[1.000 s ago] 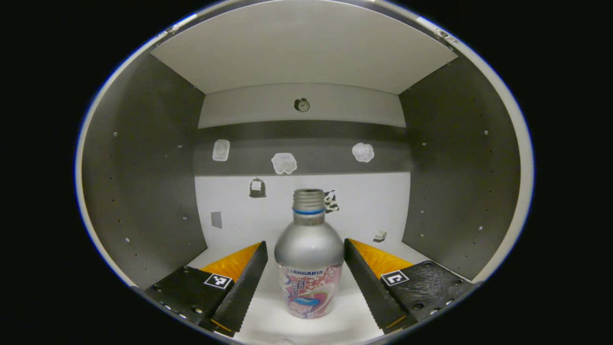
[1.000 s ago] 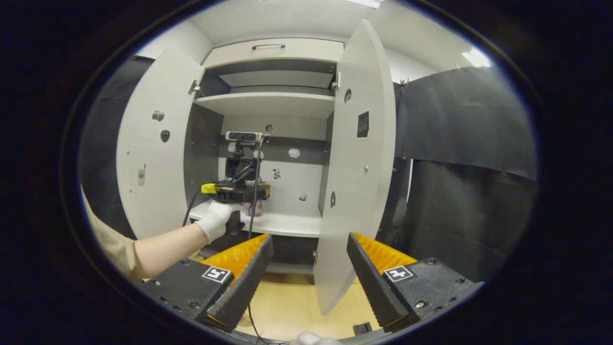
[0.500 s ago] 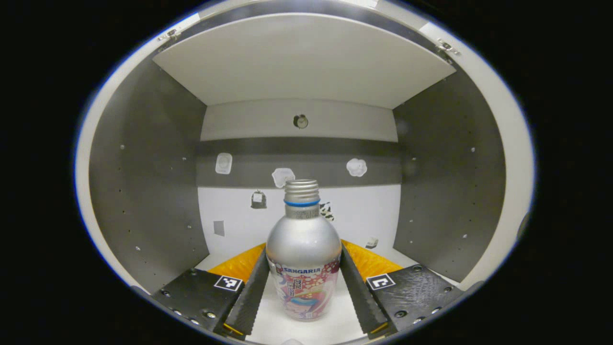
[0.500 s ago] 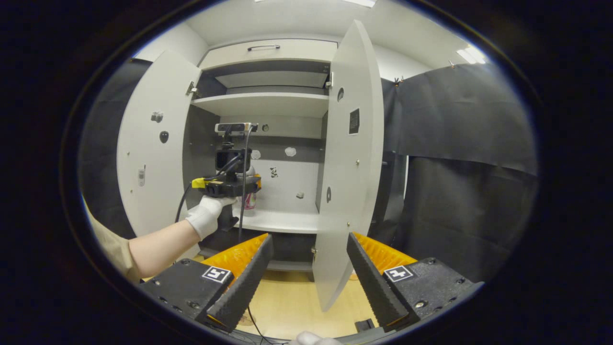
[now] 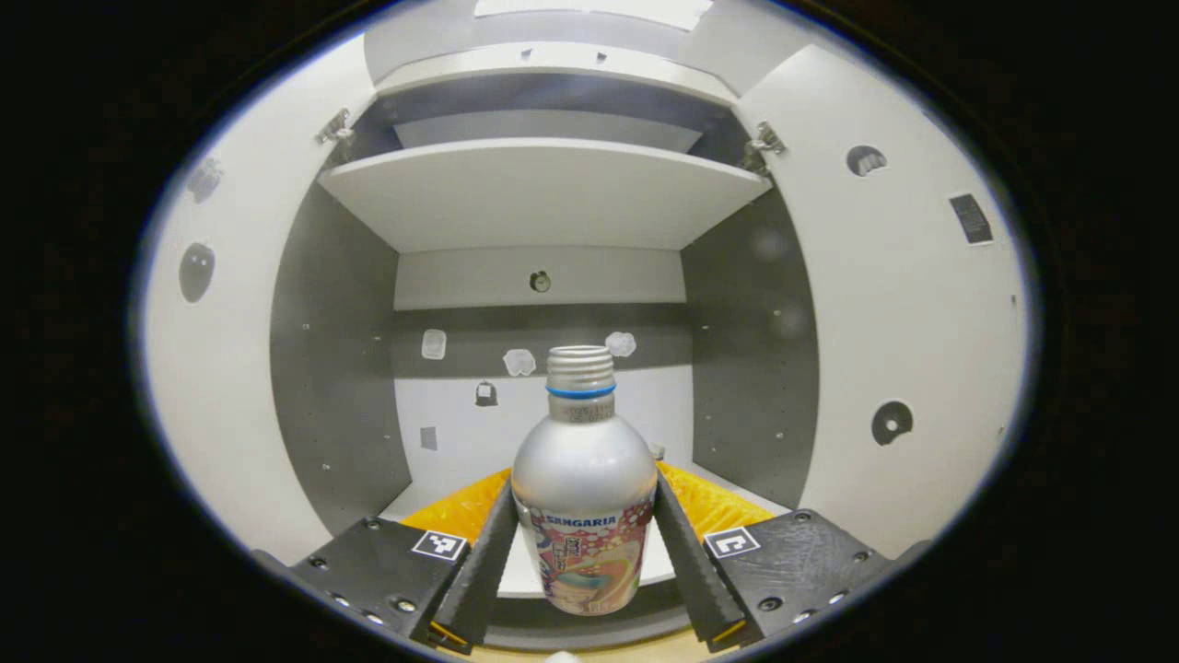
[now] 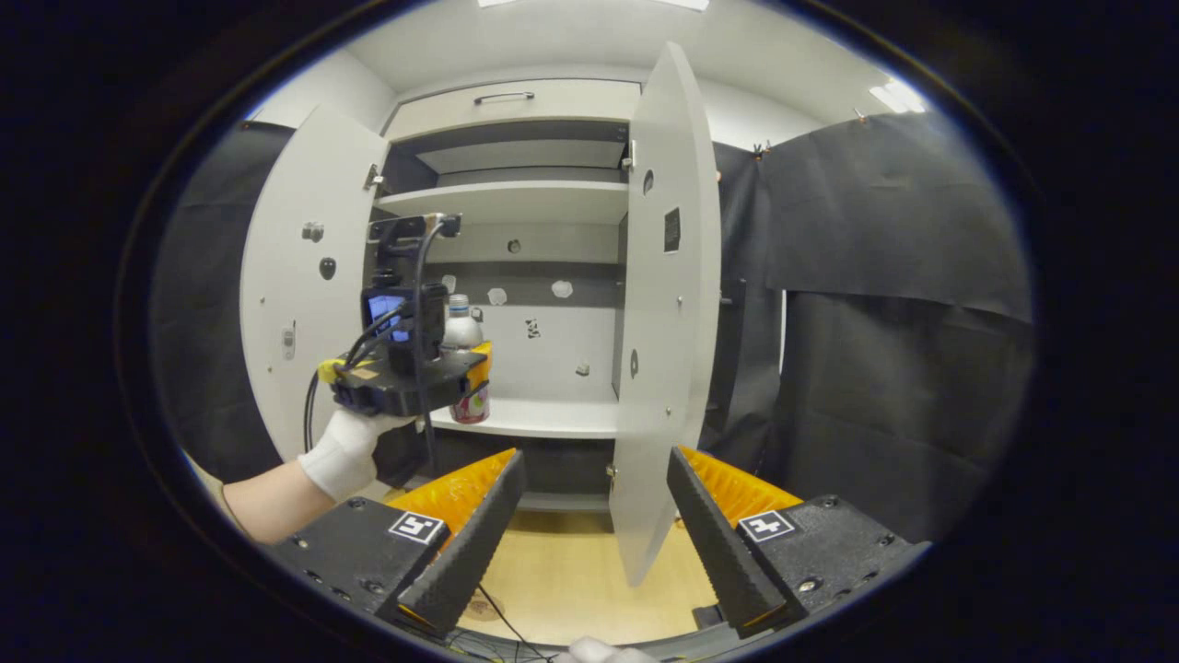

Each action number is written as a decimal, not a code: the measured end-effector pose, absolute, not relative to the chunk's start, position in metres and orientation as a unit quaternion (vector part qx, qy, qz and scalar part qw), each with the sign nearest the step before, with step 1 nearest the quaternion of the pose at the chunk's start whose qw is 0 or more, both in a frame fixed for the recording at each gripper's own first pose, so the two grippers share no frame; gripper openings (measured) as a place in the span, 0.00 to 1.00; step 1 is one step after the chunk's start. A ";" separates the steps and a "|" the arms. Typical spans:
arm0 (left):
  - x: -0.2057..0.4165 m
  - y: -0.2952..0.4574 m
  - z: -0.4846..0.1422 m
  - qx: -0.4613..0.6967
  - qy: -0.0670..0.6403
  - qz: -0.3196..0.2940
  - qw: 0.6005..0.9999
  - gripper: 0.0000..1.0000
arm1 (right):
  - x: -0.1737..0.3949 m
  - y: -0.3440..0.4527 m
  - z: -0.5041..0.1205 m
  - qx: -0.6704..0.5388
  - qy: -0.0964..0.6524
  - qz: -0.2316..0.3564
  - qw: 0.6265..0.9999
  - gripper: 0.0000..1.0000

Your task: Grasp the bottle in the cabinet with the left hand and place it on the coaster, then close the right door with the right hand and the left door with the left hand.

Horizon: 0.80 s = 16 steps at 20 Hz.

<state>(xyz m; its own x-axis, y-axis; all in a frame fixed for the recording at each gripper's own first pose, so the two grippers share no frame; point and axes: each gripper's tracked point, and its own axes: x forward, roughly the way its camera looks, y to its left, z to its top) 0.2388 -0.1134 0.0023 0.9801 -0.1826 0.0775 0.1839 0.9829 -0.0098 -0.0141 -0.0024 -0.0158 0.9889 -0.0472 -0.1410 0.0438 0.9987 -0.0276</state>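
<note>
Cabinet point(image 5: 539, 193) stands open in the left gripper view, left door point(image 5: 216, 368) swung out at the left edge, right door point(image 5: 907, 322) swung out at the right edge. Between them sit the grey side walls, a white shelf up top and a back panel with small stickers. Left gripper point(image 5: 585, 552) sits low centre, fingers clamped on the bottle point(image 5: 584, 497), one pressing each side of its lower body. Bottle is upright, silver shoulder, blue ring under the uncapped threaded neck, printed label low down. Its base hangs just in front of the cabinet's lower shelf edge, not touching it.

Right gripper view, left to right: left door point(image 6: 299, 304) open, then a gloved hand point(image 6: 345, 451) with bare forearm holding the left gripper point(image 6: 479, 382) in front of the cabinet point(image 6: 516, 198) opening. Bottle point(image 6: 463, 354) stands upright in it, partly hidden by that gripper's body and cables, above and in front of the lower shelf point(image 6: 539, 419). Right door point(image 6: 668, 322) stands wide open, edge-on to the camera, black cloth wall beyond it. Right gripper point(image 6: 594, 529) at bottom centre has fingers spread apart, holding nothing, over the wooden floor point(image 6: 562, 580), near the right door's lower edge but not touching it.
</note>
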 end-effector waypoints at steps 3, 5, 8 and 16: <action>0.202 -0.117 -0.020 -0.013 -0.018 -0.104 0.994 0.82 | -0.023 -0.008 -0.018 -0.008 0.070 -0.029 0.997 1.00; 0.178 -0.120 -0.036 -0.020 -0.005 -0.114 0.993 0.79 | -0.026 -0.012 -0.021 -0.003 0.072 -0.035 0.997 1.00; 0.150 -0.121 -0.056 -0.019 -0.005 -0.125 0.992 0.82 | -0.034 -0.018 -0.023 -0.002 0.073 -0.041 0.996 1.00; 0.095 -0.134 -0.105 -0.033 -0.005 -0.166 0.986 0.80 | -0.040 -0.027 -0.040 -0.003 0.092 -0.053 0.994 1.00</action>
<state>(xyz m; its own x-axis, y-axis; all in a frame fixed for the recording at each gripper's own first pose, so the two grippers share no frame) 0.0950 -0.1339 -0.1045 0.9447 -0.3273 0.0219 0.3280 0.9425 -0.0641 -0.0401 -0.0272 -0.0398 0.9773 -0.1063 -0.1830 0.1053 0.9943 -0.0151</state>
